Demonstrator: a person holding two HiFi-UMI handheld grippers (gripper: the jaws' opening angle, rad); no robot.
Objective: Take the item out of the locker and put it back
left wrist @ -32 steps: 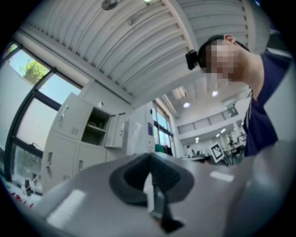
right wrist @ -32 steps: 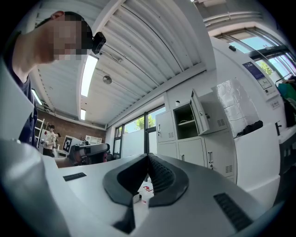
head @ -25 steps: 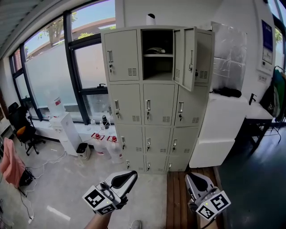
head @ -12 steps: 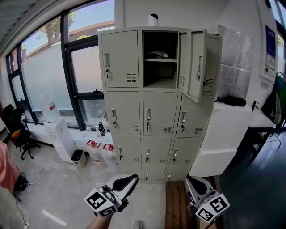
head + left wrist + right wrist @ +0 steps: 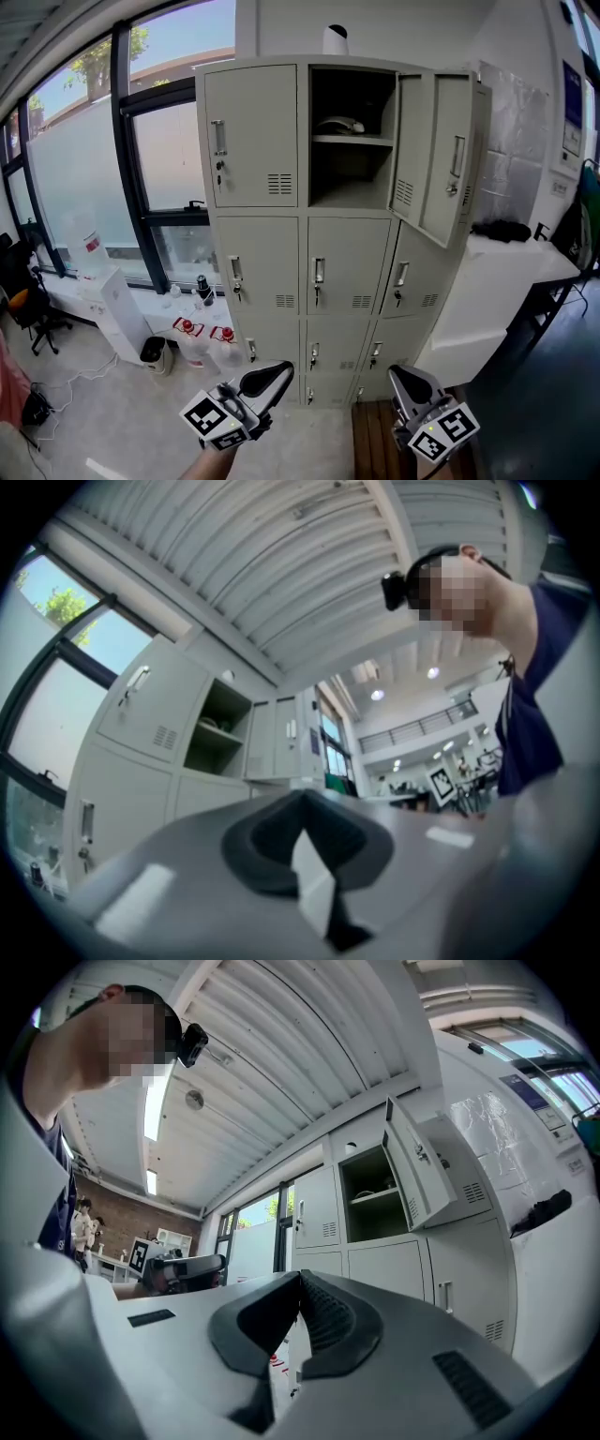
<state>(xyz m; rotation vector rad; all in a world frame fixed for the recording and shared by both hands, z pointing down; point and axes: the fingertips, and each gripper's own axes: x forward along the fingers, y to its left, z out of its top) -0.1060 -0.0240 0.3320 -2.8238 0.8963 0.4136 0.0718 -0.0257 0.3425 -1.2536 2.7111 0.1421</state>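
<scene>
Item [image 5: 339, 125]: small rounded object, pale with a darker part, lying on the upper shelf inside the open top-middle compartment of the locker [image 5: 258, 248] (too small to identify further). It sits toward the middle of the shelf, touched by neither gripper.

Compartment door [image 5: 442, 157]: swung out to the right, handle on its outer face. Every other locker door in view is closed. A white rounded object [image 5: 335, 39] stands on the locker top, just above the open compartment.

Left gripper [image 5: 279, 371]: low in the head view, in front of the locker's bottom rows, well apart from the item. Jaws pressed together, nothing between them.

Right gripper [image 5: 397, 374]: beside the left one, at about the same height, also well below the open compartment. Jaws together at the tips, nothing pinched.

Surroundings: tall windows [image 5: 84, 178] to the left of the locker; red-capped bottles [image 5: 202, 339] on the floor near its lower left corner; a white counter [image 5: 497, 277] against its right side, with a dark object [image 5: 502, 230] lying on top
</scene>
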